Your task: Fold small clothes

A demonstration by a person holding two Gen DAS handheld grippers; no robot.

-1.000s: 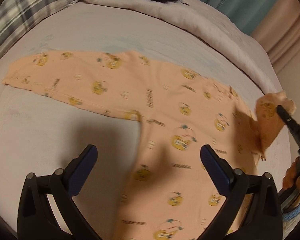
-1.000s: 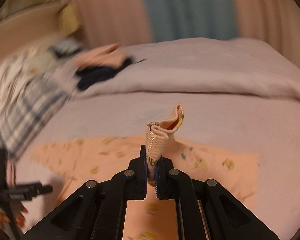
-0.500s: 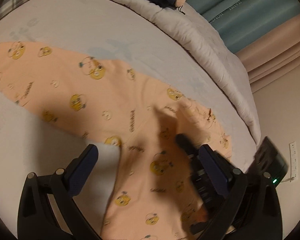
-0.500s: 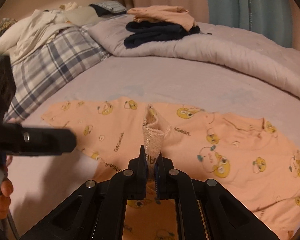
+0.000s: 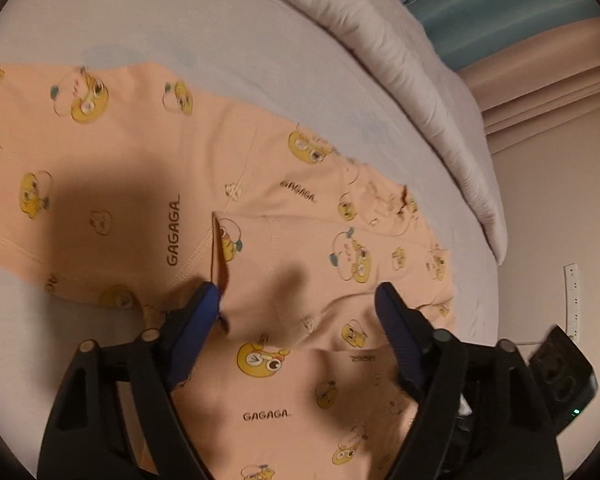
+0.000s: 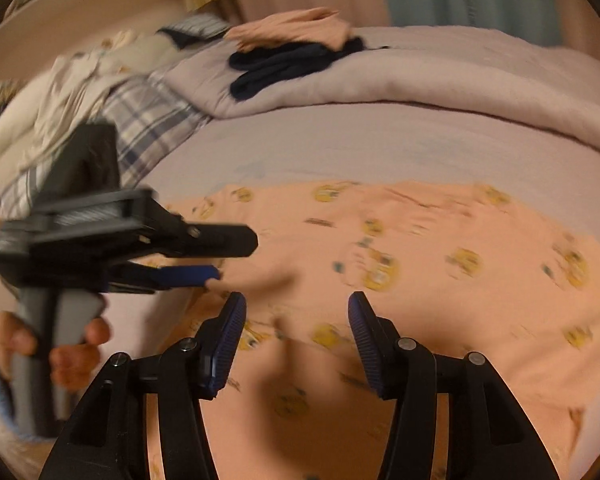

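Note:
A peach long-sleeved top (image 5: pixel 112 184) with yellow cartoon prints lies flat on the pale bed sheet (image 5: pixel 180 20). One sleeve (image 5: pixel 324 256) is folded in across its chest. My left gripper (image 5: pixel 298 300) is open just above that folded sleeve, its left finger beside the cuff (image 5: pixel 219 256). My right gripper (image 6: pixel 296 312) is open and empty above the top (image 6: pixel 440 248). The left gripper also shows in the right wrist view (image 6: pixel 216 256), at the left.
A rolled pale duvet (image 6: pixel 440 76) runs along the far side of the bed, with dark and peach clothes (image 6: pixel 288 52) piled on it. A plaid blanket (image 6: pixel 140 120) lies at the left. A wall and curtains (image 5: pixel 540 60) stand beyond the bed's right edge.
My right gripper carried the sleeve across the top, laid it on the chest and opened. My left gripper came down closer over the top.

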